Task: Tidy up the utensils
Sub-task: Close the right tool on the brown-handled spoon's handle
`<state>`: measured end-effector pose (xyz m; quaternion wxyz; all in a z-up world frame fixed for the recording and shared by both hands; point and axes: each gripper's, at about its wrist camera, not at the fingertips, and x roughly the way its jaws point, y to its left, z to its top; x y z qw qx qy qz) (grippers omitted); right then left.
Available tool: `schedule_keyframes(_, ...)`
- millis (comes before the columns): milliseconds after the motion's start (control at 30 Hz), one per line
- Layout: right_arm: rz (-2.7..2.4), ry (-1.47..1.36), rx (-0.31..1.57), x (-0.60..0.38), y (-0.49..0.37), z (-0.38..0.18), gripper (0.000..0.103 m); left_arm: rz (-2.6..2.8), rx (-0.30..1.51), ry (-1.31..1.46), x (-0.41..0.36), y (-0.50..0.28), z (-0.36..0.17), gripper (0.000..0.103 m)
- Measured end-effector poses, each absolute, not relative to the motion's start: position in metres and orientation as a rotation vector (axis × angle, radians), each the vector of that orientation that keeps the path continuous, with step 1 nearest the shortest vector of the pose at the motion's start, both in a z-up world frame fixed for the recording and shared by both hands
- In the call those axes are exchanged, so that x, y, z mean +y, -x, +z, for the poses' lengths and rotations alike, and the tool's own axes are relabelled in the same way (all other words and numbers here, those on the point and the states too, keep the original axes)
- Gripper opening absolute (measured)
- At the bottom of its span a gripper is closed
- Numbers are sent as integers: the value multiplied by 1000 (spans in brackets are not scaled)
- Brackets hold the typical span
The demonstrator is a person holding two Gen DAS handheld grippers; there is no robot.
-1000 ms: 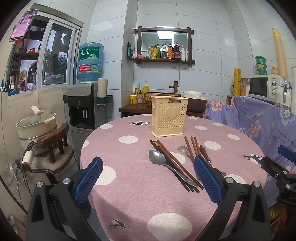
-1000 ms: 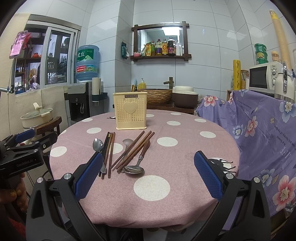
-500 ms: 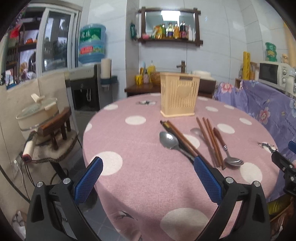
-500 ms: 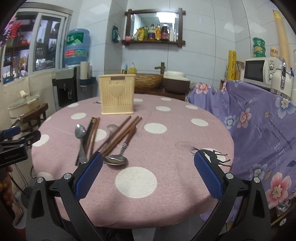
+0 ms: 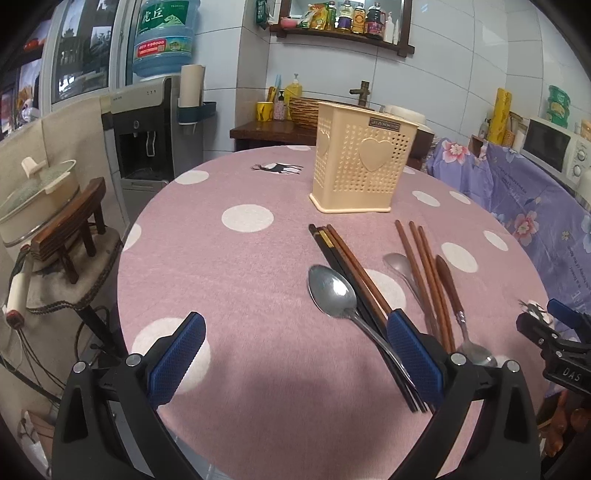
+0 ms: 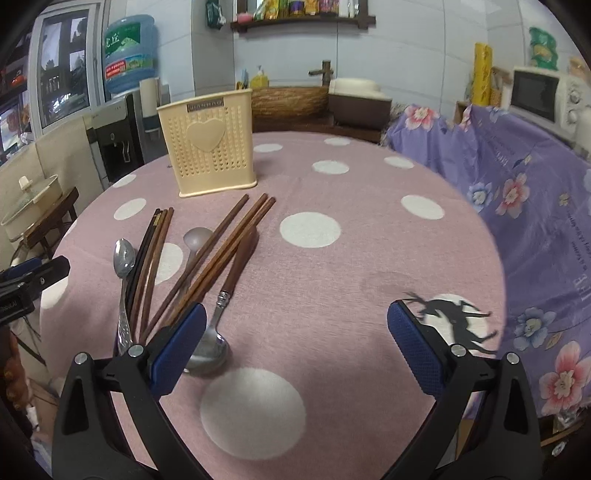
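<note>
1. My left tongs (image 5: 295, 354) hang spread, empty, above the counter (image 5: 229, 280).
2. My right tongs (image 6: 295, 347) are spread too.
3. Spoons (image 5: 332, 291) and chopsticks (image 6: 225, 247) lie before the holder (image 5: 360, 162).

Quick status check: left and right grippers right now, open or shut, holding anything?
Left gripper: open, holding nothing, above the table by the steel spoon.
Right gripper: open, holding nothing, next to the wooden-handled spoon.

White tiled walls (image 5: 461, 74) all round, with a wooden shelf (image 5: 343, 35) of bottles. Water dispenser (image 5: 147, 136) stands left, microwave (image 6: 543, 98) right.
</note>
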<state>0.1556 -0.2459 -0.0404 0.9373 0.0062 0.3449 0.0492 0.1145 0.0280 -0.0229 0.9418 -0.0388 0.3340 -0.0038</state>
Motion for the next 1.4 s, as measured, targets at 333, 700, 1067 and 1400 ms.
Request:
schedule_keyframes(333,162,-42,872,-217,-221,-52,59,-3,759,41,21,-147,-30,98)
schedule_keyframes(700,156,-44,954,-196,-251,-68,28,-8,816,69,26,-153,-40,96)
schedule_keyframes(1067,133,-33,955,-190,-273,-68,19,-12,839,66,23,-155,-47,96)
schedule_keyframes(1400,144,-66,953,-213,-273,-68,16,-104,837,56,11,-176,-29,81)
